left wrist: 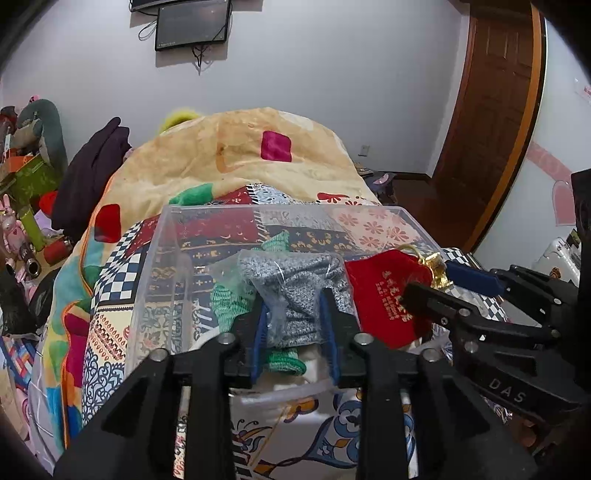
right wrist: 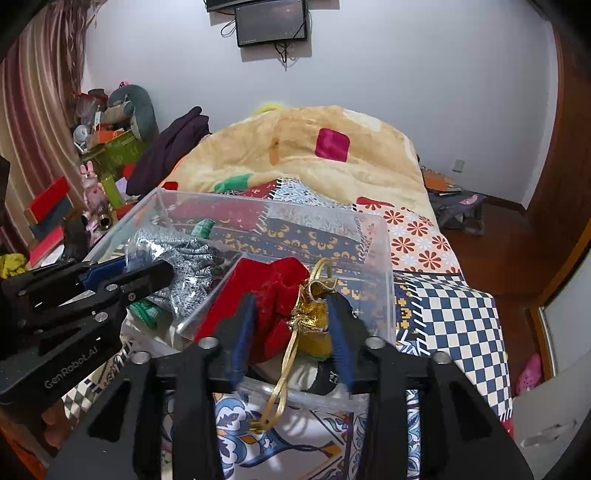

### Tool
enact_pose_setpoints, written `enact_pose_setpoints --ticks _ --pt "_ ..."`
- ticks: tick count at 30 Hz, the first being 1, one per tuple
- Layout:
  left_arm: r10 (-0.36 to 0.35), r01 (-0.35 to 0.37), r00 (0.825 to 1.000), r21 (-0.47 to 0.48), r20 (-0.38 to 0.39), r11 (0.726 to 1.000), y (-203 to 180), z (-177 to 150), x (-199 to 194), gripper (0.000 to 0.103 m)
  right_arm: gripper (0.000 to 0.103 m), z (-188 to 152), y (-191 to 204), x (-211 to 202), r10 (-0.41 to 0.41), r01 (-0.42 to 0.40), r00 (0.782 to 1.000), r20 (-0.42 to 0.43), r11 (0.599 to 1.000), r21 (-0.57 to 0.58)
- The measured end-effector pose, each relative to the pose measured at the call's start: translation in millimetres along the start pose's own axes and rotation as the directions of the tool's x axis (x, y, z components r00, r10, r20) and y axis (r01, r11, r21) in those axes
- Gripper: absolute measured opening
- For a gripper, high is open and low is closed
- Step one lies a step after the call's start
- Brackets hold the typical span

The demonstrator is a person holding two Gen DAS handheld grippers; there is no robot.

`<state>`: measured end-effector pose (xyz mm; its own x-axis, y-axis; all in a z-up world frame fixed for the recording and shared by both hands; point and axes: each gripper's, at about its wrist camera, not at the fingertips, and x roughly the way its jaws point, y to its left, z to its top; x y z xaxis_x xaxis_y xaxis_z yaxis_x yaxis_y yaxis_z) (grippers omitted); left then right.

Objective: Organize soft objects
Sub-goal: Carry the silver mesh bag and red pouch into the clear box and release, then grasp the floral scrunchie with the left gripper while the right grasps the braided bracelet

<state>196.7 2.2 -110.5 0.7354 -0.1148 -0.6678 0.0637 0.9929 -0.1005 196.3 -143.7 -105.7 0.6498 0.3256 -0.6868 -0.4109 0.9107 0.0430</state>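
Note:
A clear plastic box (left wrist: 155,266) (right wrist: 384,258) stands on the patterned bed. My left gripper (left wrist: 295,306) is shut on a grey knit item in a clear bag (left wrist: 291,291), held over the box; it also shows in the right wrist view (right wrist: 184,262). A green knit piece (left wrist: 229,299) lies beneath it. My right gripper (right wrist: 291,314) is shut on a red velvet pouch (right wrist: 266,295) with a gold top and cord (right wrist: 314,317), over the box's near right corner. The pouch (left wrist: 384,295) and right gripper (left wrist: 439,280) show in the left wrist view.
A beige blanket (left wrist: 258,155) is heaped on the far end of the bed. Cluttered toys and boxes (right wrist: 107,147) stand at the left. A wooden door (left wrist: 491,122) is at the right. A monitor (right wrist: 271,22) hangs on the wall.

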Motion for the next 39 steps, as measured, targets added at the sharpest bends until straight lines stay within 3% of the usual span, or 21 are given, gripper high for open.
enact_pose_setpoints --ticks 2,9,17,19,24,30,36,39 --pt "0.001 -0.001 1.0 0.003 0.009 1.0 0.7 -1.8 -6.2 0.046 0.054 -0.9 0.0 -5.3 -0.007 0.007 1.0 0.008 1.0 -0.006" --pt "-0.01 0.008 0.997 0.019 0.077 1.0 0.7 -2.8 -43.2 0.063 0.072 -1.1 -0.5 -30.4 -0.017 0.018 0.998 0.058 1.0 -0.01" --pt "-0.016 0.013 0.988 0.022 0.156 1.0 1.0 -10.4 -90.4 0.094 0.094 -7.1 0.0 -77.2 -0.009 0.009 0.988 0.154 1.0 -0.002" --pt "-0.017 0.014 0.987 0.024 0.162 1.0 0.8 -17.4 -99.2 0.096 0.102 -12.4 1.1 -87.7 -0.014 0.015 0.985 0.174 1.0 -0.002" --pt "-0.026 0.022 0.99 0.03 0.137 0.999 -0.6 -41.3 -104.9 0.101 0.103 -30.9 2.8 -92.3 0.006 -0.006 0.988 0.153 1.0 -0.006" --pt "-0.005 0.001 0.999 0.069 0.047 0.998 -5.3 -75.8 -87.1 0.101 0.103 -64.7 3.5 -67.1 0.022 -0.022 0.999 0.028 1.0 -0.003" --pt "-0.001 0.004 1.0 0.103 -0.025 0.995 -11.6 -101.3 -71.5 0.101 0.101 -100.2 -1.2 -40.3 0.043 -0.042 0.993 -0.112 0.999 0.017" --pt "-0.02 0.026 0.998 0.099 -0.067 0.995 -11.9 -110.1 -63.7 0.09 0.093 -110.9 -3.8 -34.2 0.06 -0.056 0.985 -0.16 0.998 0.03"
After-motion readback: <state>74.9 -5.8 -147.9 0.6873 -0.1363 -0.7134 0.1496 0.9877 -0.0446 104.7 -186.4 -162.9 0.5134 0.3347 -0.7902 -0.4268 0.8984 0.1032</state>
